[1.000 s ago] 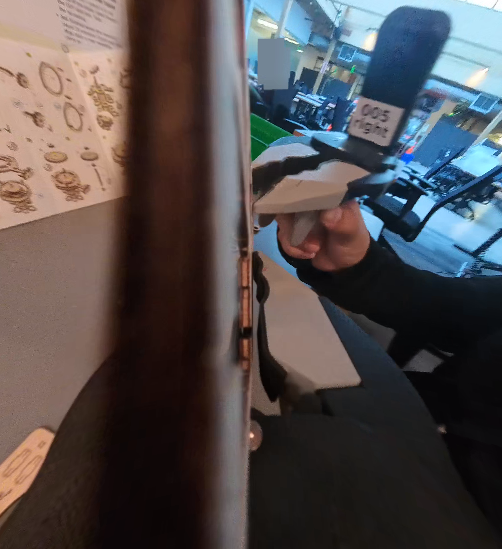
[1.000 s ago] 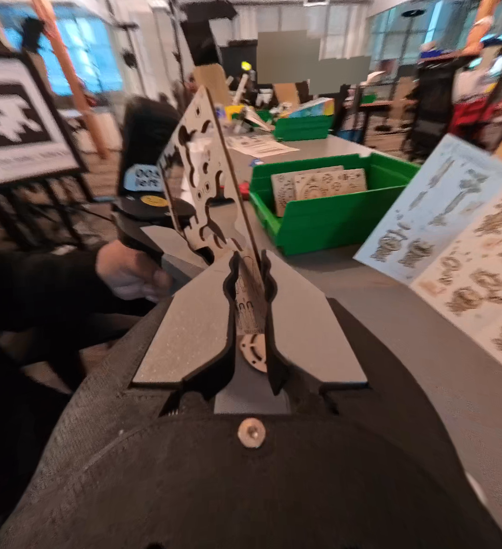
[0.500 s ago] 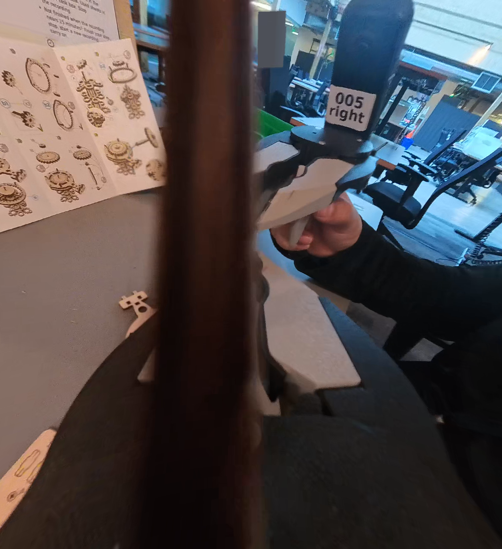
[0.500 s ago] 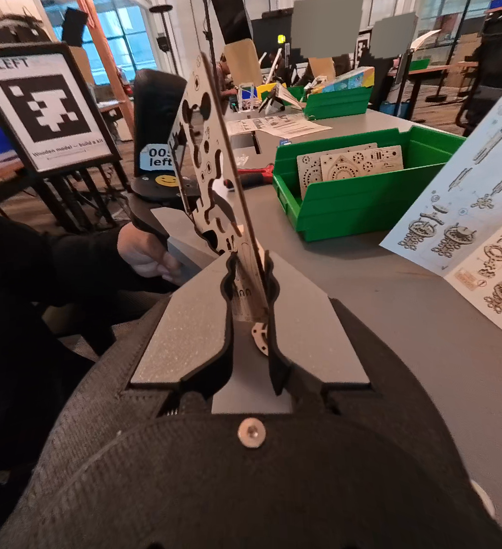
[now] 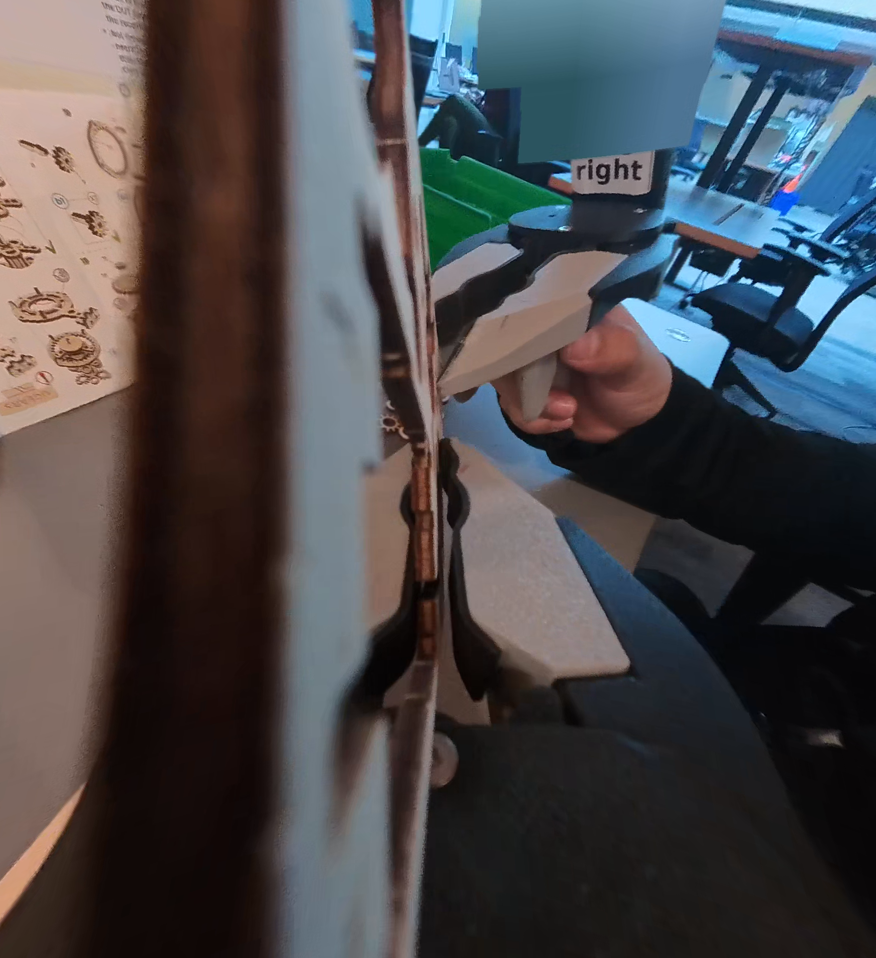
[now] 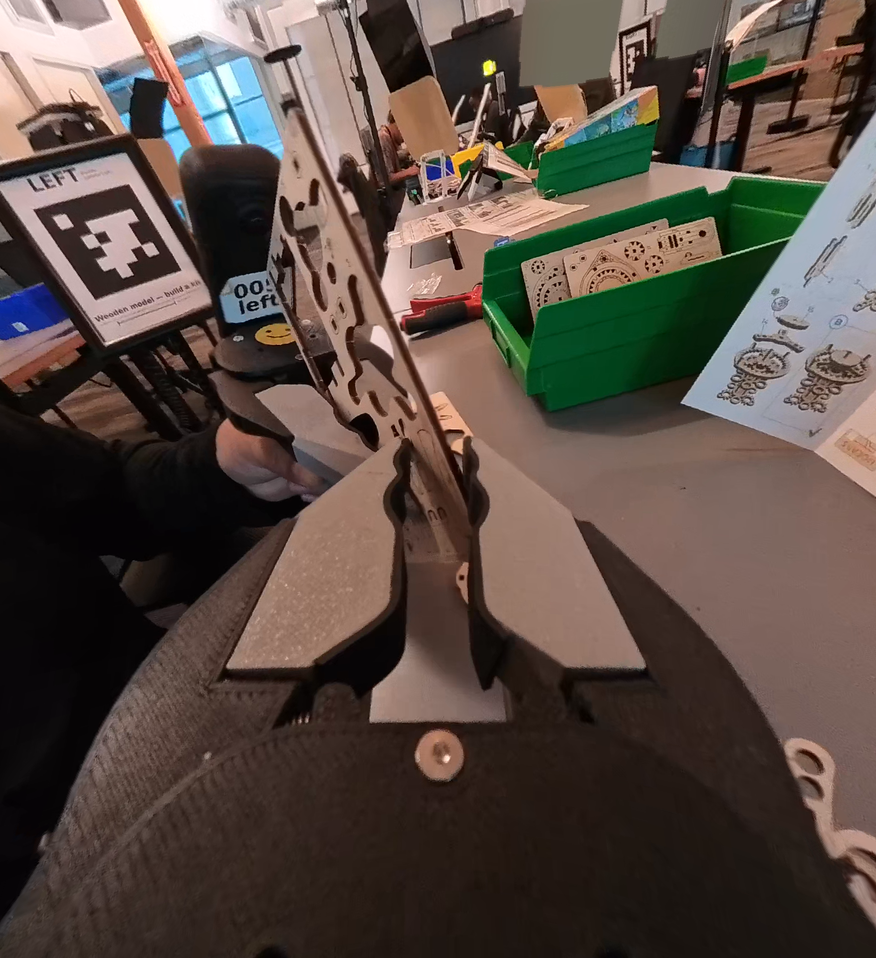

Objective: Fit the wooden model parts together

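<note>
Plywood, one thin sheet [image 6: 342, 332] full of cut-out holes, stands on edge above the grey table [image 6: 684, 518], held at once by both grippers. Against half a second ago, the right gripper [image 6: 433, 466] has loosened: its fingers [image 6: 332, 560] now stand a little apart, the sheet leaning against the right-hand one with a gap on the other side, where before they were pressed onto it. The left gripper [image 5: 428, 523] has its fingers nearly together on the sheet's lower edge; in its view the sheet, seen edge-on and blurred, has swung to fill more of the left half, hiding the small loose part seen on the table earlier.

Counted: two grippers, each in one hand [image 5: 607, 383]; one held sheet; two more part sheets [image 6: 627, 259] standing in the near green bin [image 6: 607, 352]; a second green bin [image 6: 596, 150] farther back; one unfolded instruction sheet [image 6: 840, 311] propped at right; one red-handled tool [image 6: 441, 311] on the table; one framed marker sign [image 6: 99, 249] at left.
</note>
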A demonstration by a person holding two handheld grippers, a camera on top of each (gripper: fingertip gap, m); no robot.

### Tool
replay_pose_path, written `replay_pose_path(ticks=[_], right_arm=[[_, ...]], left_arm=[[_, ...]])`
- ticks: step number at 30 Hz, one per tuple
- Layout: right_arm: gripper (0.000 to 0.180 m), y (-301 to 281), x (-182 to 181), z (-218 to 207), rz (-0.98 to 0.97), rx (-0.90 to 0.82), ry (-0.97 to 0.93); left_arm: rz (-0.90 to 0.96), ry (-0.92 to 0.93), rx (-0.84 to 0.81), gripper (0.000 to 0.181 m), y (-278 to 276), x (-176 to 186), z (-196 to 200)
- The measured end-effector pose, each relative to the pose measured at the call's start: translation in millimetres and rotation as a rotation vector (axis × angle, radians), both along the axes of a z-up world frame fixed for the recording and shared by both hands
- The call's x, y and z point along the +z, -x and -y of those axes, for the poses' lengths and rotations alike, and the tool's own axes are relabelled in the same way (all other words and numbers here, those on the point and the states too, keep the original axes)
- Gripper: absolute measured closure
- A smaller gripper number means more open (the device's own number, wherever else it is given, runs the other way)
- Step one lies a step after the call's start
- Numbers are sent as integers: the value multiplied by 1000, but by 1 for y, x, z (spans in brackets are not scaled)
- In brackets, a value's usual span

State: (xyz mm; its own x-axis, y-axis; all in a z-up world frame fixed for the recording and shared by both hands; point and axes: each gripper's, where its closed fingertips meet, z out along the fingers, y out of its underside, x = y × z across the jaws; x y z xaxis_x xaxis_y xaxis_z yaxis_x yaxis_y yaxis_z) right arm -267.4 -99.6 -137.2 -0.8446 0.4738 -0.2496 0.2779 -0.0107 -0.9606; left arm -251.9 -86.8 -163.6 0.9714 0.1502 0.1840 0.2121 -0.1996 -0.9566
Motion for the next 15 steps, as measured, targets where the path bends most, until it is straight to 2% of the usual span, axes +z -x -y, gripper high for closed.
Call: replay_pose_path(ticks=[9,15], right_arm=[[165,2,2,-1,93,31,110],[163,2,1,-1,14,-10,34]], left_arm=[[-7,5,14,178,0,1,-2],[-24,20,28,178,0,0,-2]])
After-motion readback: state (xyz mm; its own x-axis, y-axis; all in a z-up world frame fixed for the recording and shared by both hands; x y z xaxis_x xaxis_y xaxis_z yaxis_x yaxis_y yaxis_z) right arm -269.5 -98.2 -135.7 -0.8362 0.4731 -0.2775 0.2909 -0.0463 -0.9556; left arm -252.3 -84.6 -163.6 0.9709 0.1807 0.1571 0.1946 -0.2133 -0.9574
